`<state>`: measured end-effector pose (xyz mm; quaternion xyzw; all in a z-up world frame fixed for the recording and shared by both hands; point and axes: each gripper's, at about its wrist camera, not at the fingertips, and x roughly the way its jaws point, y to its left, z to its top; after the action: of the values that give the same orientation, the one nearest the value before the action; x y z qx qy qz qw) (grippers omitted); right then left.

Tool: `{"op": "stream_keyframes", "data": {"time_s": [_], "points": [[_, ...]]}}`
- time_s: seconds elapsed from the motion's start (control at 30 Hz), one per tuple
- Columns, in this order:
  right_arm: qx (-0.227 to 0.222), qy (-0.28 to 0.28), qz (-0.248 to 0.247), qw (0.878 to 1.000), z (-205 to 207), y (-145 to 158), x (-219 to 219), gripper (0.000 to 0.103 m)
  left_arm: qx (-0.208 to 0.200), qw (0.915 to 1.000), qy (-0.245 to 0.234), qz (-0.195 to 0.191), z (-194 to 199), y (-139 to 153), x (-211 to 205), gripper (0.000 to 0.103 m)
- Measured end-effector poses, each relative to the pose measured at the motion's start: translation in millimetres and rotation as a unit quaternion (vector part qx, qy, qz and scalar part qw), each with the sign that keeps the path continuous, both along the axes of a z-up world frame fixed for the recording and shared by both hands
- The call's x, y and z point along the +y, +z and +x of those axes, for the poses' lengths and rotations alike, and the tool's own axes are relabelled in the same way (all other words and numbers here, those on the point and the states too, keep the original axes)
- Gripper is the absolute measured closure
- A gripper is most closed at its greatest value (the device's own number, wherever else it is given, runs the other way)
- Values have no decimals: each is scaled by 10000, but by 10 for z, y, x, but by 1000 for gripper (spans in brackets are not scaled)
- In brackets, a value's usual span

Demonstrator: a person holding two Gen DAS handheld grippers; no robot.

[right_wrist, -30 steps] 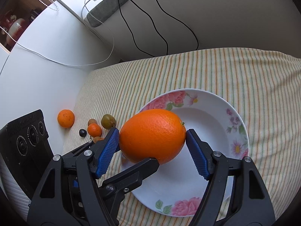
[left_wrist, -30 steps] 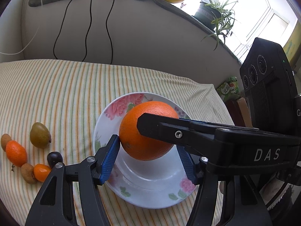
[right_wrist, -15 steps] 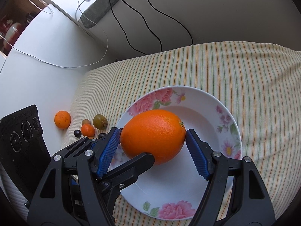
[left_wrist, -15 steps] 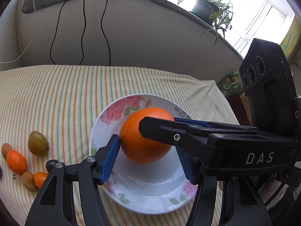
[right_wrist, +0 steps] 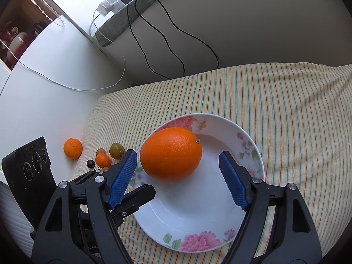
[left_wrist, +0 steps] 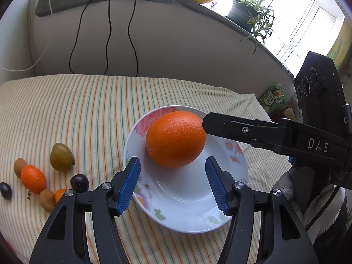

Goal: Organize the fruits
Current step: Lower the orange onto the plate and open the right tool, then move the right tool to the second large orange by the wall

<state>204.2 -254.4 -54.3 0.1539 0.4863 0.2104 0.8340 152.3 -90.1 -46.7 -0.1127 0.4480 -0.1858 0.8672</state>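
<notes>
Item 1, your right gripper point(right_wrist: 178, 176): jaws opening, set wide. The orange point(right_wrist: 171, 154) lies between the blue fingers point(right_wrist: 122, 177) but ahead of their tips; the left pad is just beside the fruit, with no clear press visible, and the right pad stands clear of it. Nothing is held.

Item 2, your left gripper point(left_wrist: 173, 182): fingers point(left_wrist: 128, 183) parted about halfway, empty. The orange point(left_wrist: 175, 139) sits ahead of the tips, apart from both pads. In the right wrist view one black finger of this gripper pokes in low on the left over the plate rim, beside your right gripper's left pad.

Item 3, orange: resting in the white plate point(right_wrist: 198, 217) with pink flower print, toward its far left side, stem end to the right in the right wrist view.

Item 4, plate: on the striped cloth point(left_wrist: 88, 114) covering the table.

Item 5, loose fruits on the cloth, left of the plate: a green-brown fruit point(left_wrist: 61, 157), a small mandarin point(left_wrist: 33, 178), dark grapes point(left_wrist: 79, 182), small brown fruits point(left_wrist: 47, 199). A further mandarin point(right_wrist: 73, 148) lies well apart, farther left.

Item 6, background: black cables point(left_wrist: 107, 39) hanging down the wall, and a potted plant point(left_wrist: 244, 13) on the sill.
</notes>
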Motion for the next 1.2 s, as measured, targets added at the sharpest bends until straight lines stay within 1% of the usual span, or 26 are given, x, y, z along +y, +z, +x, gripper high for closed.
{"op": "stream_keyframes", "data": {"time_s": [0.1,0.2,0.33,0.53,0.7,0.8,0.87,1.03,1.2], "points": [[-119,-156,59,9998,-32,31,-71,23,-59,10000,16,35,-61,26,43,43],[-324,-279,94,9990,-82,83,-121,19,-131,9999,75,-18,-135,47,102,41],[-582,-329,2,9978,-147,155,-115,19,-382,9992,119,38,-268,91,175,41],[-915,-55,-252,9955,-270,272,53,19,-563,9979,288,163,-433,170,367,41],[-1305,322,-687,9885,-389,404,334,19,-735,9954,552,283,-595,245,586,41],[-1366,529,-863,9854,-399,464,527,19,-805,9936,723,327,-693,275,748,41],[-1358,687,-892,9843,-399,488,639,19,-821,9922,878,341,-752,287,859,41],[-1374,895,-616,9845,-373,512,855,19,-857,9875,1241,467,-918,265,1127,41],[-1264,1198,-500,9835,-308,484,1170,19,-785,9811,1716,425,-1057,214,1460,40]]}}
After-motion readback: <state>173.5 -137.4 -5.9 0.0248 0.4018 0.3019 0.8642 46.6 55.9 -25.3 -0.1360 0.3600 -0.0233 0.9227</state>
